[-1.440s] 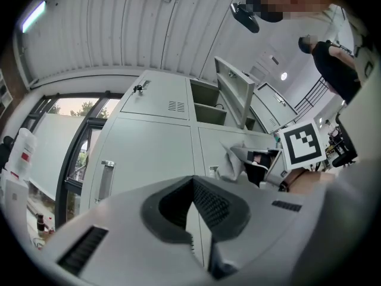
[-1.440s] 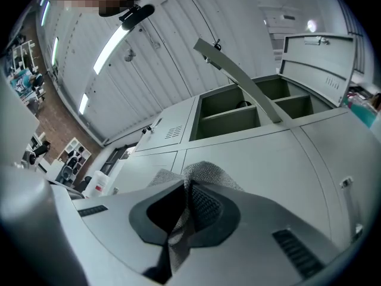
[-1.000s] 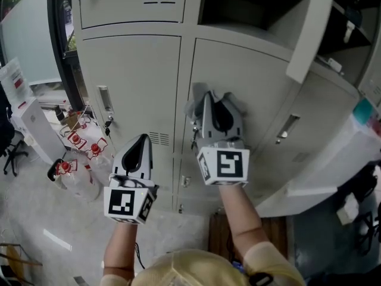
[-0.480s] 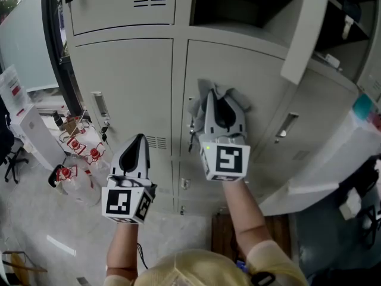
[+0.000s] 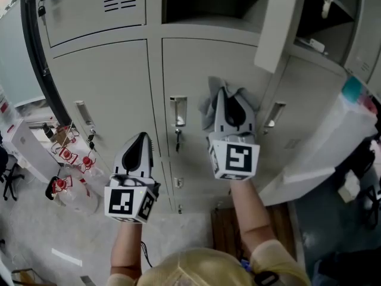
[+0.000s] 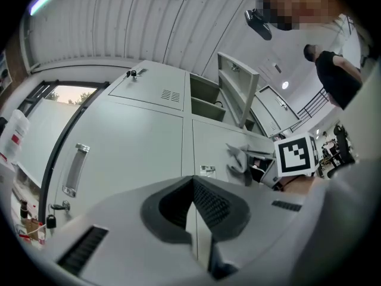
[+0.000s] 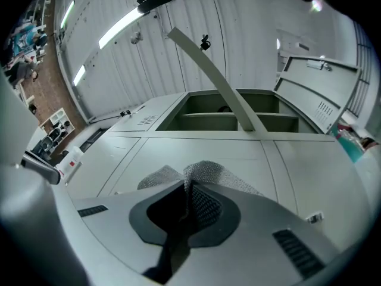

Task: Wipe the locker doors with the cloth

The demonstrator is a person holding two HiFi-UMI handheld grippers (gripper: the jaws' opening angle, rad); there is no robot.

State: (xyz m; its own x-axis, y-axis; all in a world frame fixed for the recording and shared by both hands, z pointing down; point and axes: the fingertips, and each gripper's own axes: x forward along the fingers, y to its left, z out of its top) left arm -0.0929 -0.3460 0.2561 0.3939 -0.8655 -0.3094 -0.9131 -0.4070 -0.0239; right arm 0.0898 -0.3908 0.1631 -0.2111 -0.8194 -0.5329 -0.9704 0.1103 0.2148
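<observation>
Grey locker doors (image 5: 107, 94): my right gripper (image 5: 229, 100) pinched the cloth (image 5: 208, 103) against one, just right of its latch (image 5: 177, 109); my left gripper (image 5: 141, 142), jaws together and empty, hung below-left of it; wiping looked far from finished.

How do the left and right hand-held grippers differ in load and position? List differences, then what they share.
Load: the right hand-held gripper is shut on the grey cloth; the left hand-held gripper is shut on nothing. Position: the right presses its cloth against the middle locker door; the left hangs back, touching no door. Shared: both are shut and point toward the doors.
</observation>
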